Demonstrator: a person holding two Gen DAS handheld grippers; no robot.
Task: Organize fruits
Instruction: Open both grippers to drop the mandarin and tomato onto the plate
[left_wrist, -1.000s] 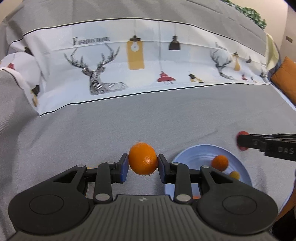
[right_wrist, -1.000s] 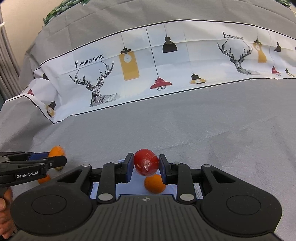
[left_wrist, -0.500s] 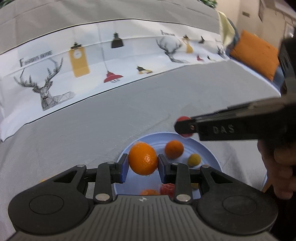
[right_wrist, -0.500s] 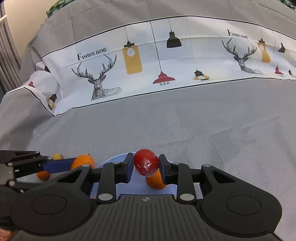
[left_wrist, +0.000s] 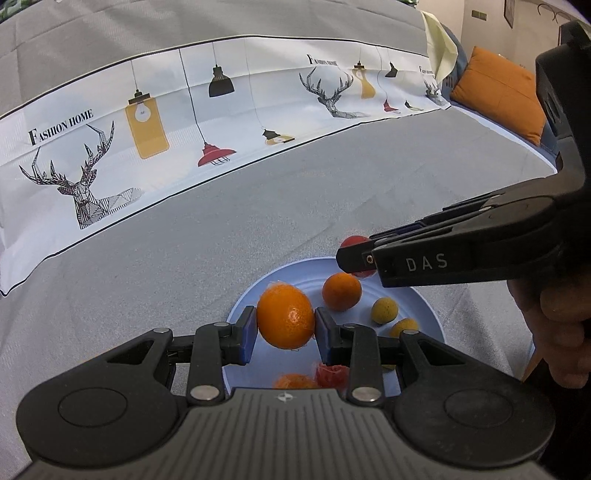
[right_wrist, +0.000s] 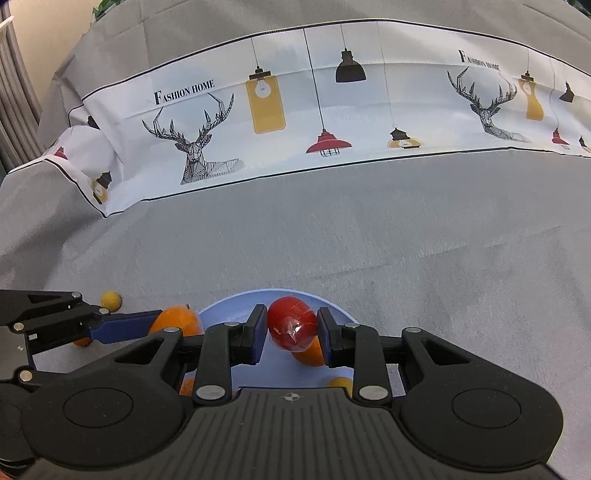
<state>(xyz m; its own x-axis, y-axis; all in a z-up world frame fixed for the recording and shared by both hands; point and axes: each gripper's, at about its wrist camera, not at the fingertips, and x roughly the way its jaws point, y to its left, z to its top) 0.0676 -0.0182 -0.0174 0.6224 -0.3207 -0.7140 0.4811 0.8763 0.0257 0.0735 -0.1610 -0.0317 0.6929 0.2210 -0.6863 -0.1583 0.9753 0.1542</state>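
Grey bedspread (left_wrist: 184, 295), deer-print band behind. Blue plate (left_wrist: 243, 306): several small fruits. Left gripper (left_wrist: 285, 328), fingers clamped on orange (left_wrist: 285, 316) above plate. Right gripper (right_wrist: 291, 334), fingers clamped on red fruit (right_wrist: 291, 328) over plate.

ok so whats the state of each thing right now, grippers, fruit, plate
left gripper: shut on the large orange, held over the plate
large orange: gripped, off the plate
right gripper: shut on the red fruit, above the plate
red fruit: gripped, shiny wrap on it
blue plate: on the grey cloth, holding several fruits
small orange: resting on the plate
yellow fruit: resting on the plate
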